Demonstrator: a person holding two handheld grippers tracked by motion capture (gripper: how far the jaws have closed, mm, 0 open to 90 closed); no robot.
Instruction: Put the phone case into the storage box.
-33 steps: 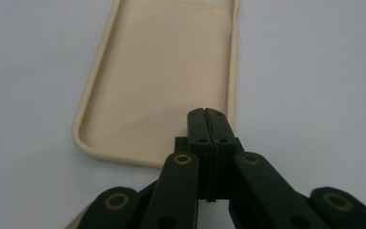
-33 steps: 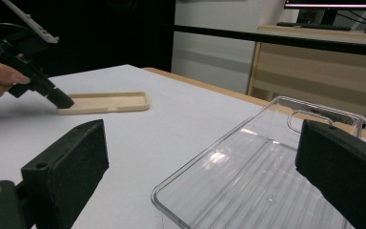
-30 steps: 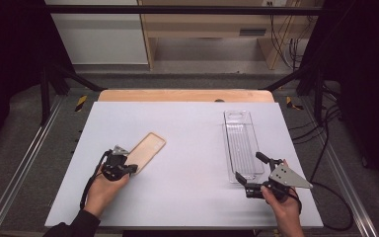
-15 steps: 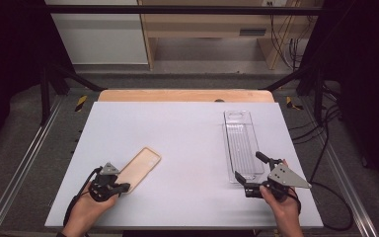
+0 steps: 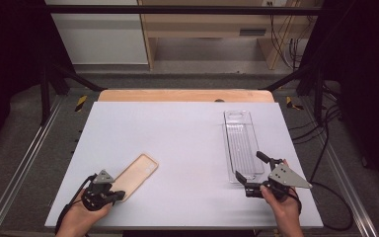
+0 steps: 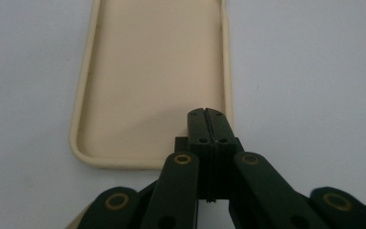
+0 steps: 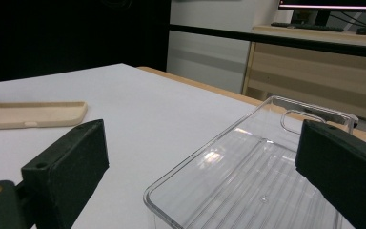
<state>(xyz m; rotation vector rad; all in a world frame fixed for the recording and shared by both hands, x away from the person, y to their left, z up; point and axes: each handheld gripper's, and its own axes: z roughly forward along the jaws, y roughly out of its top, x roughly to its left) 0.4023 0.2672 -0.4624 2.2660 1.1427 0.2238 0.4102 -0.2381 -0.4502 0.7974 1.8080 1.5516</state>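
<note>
High view: near the table's (image 5: 187, 123) front-left corner the left gripper (image 5: 114, 196), jaws pressed together on nothing, rests its tips on the tan phone case's (image 5: 137, 174) near end. That case looks light, thin and flexible; its raised rim seems the best hold. Toward the front-right corner, the right gripper (image 5: 249, 169) stands wide around the near end of a clear tray (image 5: 240, 143), seemingly stiff and slick.

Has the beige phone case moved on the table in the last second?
Yes. The beige phone case has slid toward the table's near edge, the left tongs shut at its near end.
</note>
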